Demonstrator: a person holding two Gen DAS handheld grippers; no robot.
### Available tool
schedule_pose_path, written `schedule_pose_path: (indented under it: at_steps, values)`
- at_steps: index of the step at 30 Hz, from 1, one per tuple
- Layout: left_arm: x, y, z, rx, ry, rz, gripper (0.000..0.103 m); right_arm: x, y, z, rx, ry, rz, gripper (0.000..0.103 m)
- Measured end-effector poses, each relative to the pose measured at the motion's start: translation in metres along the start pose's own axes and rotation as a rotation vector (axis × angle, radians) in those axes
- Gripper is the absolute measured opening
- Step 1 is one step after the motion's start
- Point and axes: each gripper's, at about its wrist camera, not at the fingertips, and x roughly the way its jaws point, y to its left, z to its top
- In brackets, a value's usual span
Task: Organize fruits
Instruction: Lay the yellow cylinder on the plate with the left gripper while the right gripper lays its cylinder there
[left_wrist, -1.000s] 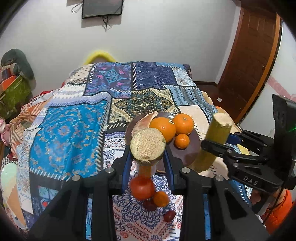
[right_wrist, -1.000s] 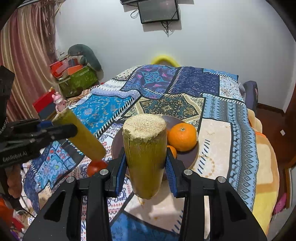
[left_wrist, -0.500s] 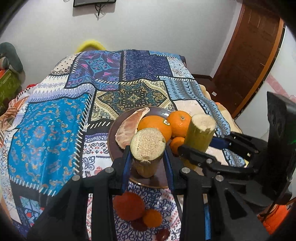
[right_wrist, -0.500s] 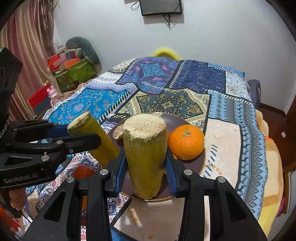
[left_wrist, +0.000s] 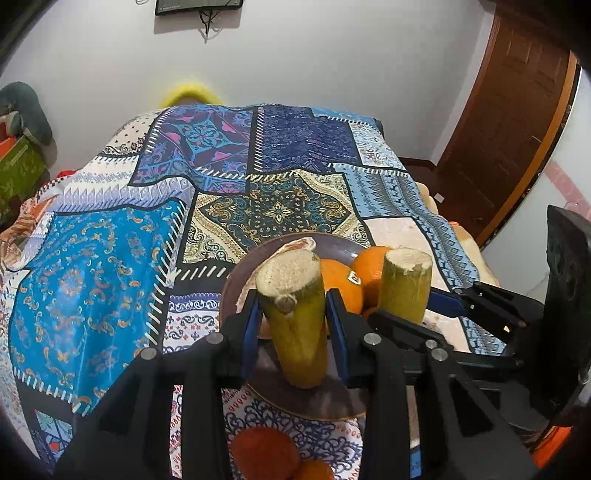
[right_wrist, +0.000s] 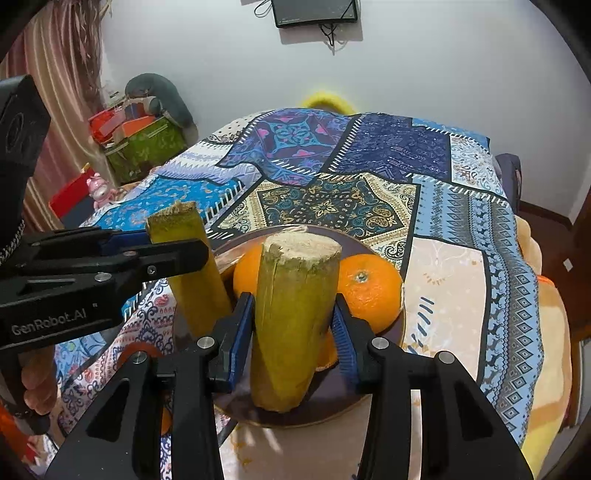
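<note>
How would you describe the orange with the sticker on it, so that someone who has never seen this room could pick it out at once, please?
On the patchwork bedspread sits a dark round plate holding oranges, with two sugarcane pieces held over it. The orange with the sticker lies directly behind the sugarcane piece in the left gripper. Unlike the orange beside it, it carries a small label on its skin.

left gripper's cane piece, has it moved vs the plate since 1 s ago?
Yes. In the right wrist view, the cane piece in the left gripper moved right and down, from beside the plate to over its left rim.
</note>
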Motion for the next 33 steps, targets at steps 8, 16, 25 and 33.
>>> schedule_pose_path:
  at_steps: [8,16,25,33]
  values:
    - [0.010,0.000,-0.004,0.001,0.036,0.024,0.046,0.002,0.004,0.002,-0.047,-0.007,-0.046,0.053]
    - [0.005,-0.003,-0.009,0.004,0.057,0.046,0.061,-0.014,-0.001,-0.004,-0.055,-0.021,-0.078,0.058]
    - [-0.011,0.001,-0.017,-0.005,0.082,0.055,0.071,-0.033,-0.003,-0.013,-0.054,-0.026,-0.108,0.059]
    - [-0.046,0.000,-0.027,0.000,0.040,0.081,0.071,-0.052,0.001,-0.017,-0.055,-0.032,-0.124,0.060]
